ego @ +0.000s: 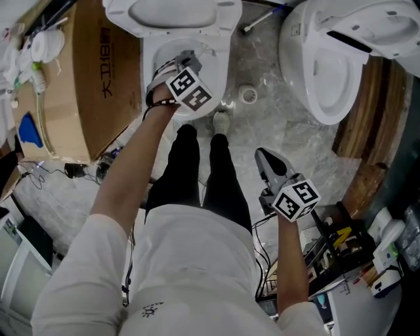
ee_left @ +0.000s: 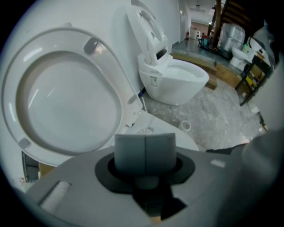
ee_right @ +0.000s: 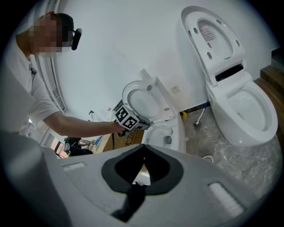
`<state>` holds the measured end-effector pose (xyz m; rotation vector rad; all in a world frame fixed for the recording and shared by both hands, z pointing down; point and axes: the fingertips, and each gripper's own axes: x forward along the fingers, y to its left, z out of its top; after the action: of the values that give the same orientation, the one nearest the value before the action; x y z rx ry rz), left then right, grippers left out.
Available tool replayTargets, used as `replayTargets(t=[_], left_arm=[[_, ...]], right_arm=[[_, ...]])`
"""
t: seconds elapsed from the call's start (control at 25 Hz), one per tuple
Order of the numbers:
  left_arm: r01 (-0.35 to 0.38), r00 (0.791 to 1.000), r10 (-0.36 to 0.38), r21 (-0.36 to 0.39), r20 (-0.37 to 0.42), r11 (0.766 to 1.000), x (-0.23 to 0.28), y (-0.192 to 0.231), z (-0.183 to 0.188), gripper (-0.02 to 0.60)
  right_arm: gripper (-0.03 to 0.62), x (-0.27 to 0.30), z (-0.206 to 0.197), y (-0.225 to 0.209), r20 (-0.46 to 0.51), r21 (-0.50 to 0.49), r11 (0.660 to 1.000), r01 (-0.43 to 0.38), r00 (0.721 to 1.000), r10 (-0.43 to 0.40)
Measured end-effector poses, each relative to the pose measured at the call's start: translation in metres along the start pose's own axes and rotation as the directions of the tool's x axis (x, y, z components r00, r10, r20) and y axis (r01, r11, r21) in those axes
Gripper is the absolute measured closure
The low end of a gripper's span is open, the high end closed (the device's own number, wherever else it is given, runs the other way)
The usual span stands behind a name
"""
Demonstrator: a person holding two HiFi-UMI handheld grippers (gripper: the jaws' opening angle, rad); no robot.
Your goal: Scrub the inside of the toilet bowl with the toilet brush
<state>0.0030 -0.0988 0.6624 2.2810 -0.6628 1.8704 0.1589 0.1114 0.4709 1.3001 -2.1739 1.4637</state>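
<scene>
The white toilet bowl [ego: 211, 65] stands open at the top of the head view, its seat and lid [ee_left: 62, 102] raised against the wall. My left gripper [ego: 187, 60] hovers over the bowl's left rim; its pads [ee_left: 131, 153] are pressed together with nothing between them. My right gripper [ego: 264, 155] hangs lower right over the stone floor, away from the bowl, shut and empty [ee_right: 143, 148]. A thin white rod with a blue end [ego: 260, 20], possibly the brush, lies by the wall between the two toilets. Neither gripper touches it.
A second white toilet [ego: 335, 72] stands at the right with its lid up. A cardboard box [ego: 98, 72] sits left of the bowl. A round floor drain [ego: 248, 95] lies between the toilets. The person's legs [ego: 197, 170] stand before the bowl. Cables and a rack [ego: 335, 249] crowd the lower right.
</scene>
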Motion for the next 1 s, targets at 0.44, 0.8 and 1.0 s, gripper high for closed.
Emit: replayTargets(t=[0.44,0.8,1.0], left_arm=[[-0.015,1.000,0.015,-0.026,0.012,1.000,0.001,0.048,-0.021,0.430],[-0.030,0.999,0.031,-0.082,0.008,0.996,-0.005,0.079,-0.056,0.428],[-0.036,0.999,0.036,-0.098,0.004,0.995,-0.008,0.085,-0.074,0.428]], right_arm=[[0.594,0.022,0.003,0.011,-0.012,0.003,1.000,0.001,1.000,-0.001],[0.594,0.038,0.004,0.023,-0.029,-0.007,1.000,-0.003,1.000,0.003],[0.594,0.044,0.004,0.031,-0.033,-0.015,1.000,-0.004,0.999,0.004]])
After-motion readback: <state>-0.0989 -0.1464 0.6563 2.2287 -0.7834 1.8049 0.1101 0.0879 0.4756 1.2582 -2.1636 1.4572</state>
